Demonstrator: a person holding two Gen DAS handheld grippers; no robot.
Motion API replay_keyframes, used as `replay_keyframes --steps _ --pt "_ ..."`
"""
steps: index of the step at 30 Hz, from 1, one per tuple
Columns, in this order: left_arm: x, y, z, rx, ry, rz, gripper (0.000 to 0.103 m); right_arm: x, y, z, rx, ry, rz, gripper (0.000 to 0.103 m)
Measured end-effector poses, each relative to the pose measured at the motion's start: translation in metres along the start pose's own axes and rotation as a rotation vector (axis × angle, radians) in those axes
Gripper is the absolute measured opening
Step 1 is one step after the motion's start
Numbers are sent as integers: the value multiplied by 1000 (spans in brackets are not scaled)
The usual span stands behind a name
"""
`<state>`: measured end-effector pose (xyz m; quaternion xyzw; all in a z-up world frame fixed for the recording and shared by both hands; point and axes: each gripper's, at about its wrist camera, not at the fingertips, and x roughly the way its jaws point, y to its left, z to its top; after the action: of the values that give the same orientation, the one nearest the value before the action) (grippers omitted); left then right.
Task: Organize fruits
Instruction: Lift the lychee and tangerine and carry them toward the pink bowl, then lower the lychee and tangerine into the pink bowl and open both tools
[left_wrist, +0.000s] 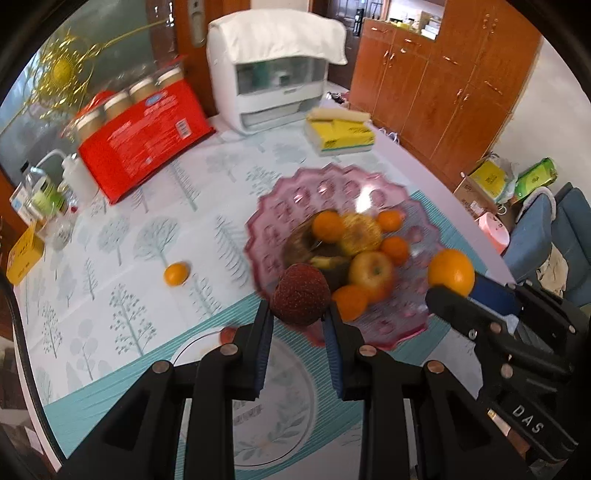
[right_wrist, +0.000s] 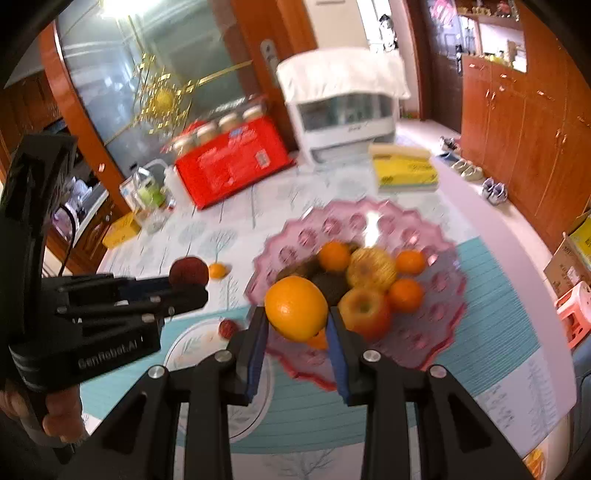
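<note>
Left gripper (left_wrist: 300, 314) clamped on dark red bumpy fruit (left_wrist: 301, 293), pads pressing both sides, held in air above near rim of pink scalloped bowl (left_wrist: 332, 181). Right gripper (right_wrist: 297, 325) clamped on large orange (right_wrist: 295, 307), also off the table, over bowl's near-left edge. Each gripper visible in the other's view: right one with the orange at right edge of left wrist view, left one with the red fruit at left of right wrist view, gripped by a hand (right_wrist: 55, 413) low at the frame edge. In bowl: red-yellow apple (left_wrist: 371, 271), yellowish apple (left_wrist: 362, 232), several small mandarins, dark items in the middle, too blurred to identify. One small mandarin (left_wrist: 176, 273) loose on tree-print tablecloth (left_wrist: 147, 229), well left of bowl. Small red fruit (right_wrist: 227, 328) on table just beside left gripper's finger, near rim of round plate (left_wrist: 192, 345). Further back: red box (left_wrist: 144, 136), white appliance (left_wrist: 273, 74), yellow tissue pack (left_wrist: 340, 136).
</note>
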<state>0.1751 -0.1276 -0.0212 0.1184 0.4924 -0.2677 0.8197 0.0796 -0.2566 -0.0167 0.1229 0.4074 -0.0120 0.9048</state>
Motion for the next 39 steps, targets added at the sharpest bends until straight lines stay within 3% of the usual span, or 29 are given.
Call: replay_keyframes --steps 6,12,27,39 --pt "3 -34 16 29 -18 11 25 -18 -28 21 6 -77 -43 32" --pt "22 -64 25 59 2 51 25 -15 -57 31 21 -89 -76 32" --pt "90 -91 30 101 117 155 26 39 -97 17 4 14 -159 32" --pt "111 -90 28 113 158 199 26 69 -101 10 -24 78 -186 33"
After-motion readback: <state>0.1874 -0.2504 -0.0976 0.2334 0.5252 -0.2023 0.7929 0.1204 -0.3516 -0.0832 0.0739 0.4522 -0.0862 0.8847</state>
